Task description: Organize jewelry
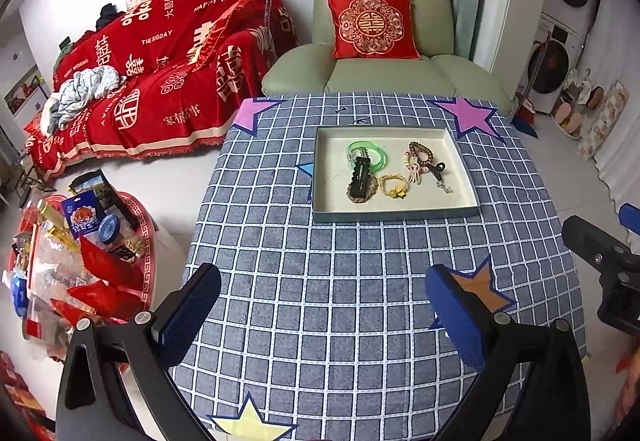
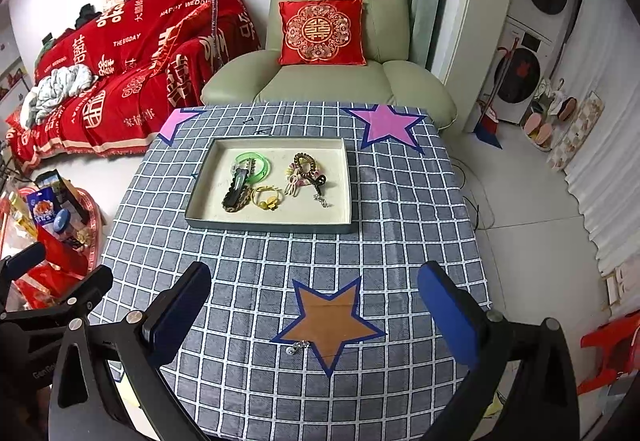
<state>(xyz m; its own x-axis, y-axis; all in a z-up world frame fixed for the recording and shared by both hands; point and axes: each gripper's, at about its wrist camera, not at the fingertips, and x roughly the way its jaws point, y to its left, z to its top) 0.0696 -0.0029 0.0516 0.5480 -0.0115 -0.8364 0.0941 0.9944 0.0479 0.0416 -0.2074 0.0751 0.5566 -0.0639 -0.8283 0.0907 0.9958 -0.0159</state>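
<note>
A shallow grey tray (image 1: 394, 216) (image 2: 272, 227) sits on the far half of the checked table. Inside lie a green bangle (image 1: 366, 149) (image 2: 253, 163), a black hair clip (image 1: 361, 173) (image 2: 236, 187), a yellow hair tie (image 1: 394, 185) (image 2: 267, 197), a brown bead bracelet (image 1: 420, 153) (image 2: 306, 164) and a small silver chain (image 2: 322, 199). A small silver earring (image 2: 297, 346) rests on the cloth beside the orange star (image 2: 330, 321). My left gripper (image 1: 322, 311) hangs open over the near cloth. My right gripper (image 2: 314, 315) is open too, above the orange star, with nothing between its fingers.
A green armchair (image 2: 320, 81) with a red cushion stands behind the table. A red-covered sofa (image 1: 160, 61) fills the back left. A red basket of packets (image 1: 76, 253) sits on the floor at left. Washing machines (image 2: 536, 41) stand at right. The other gripper's body (image 1: 608, 269) shows at right.
</note>
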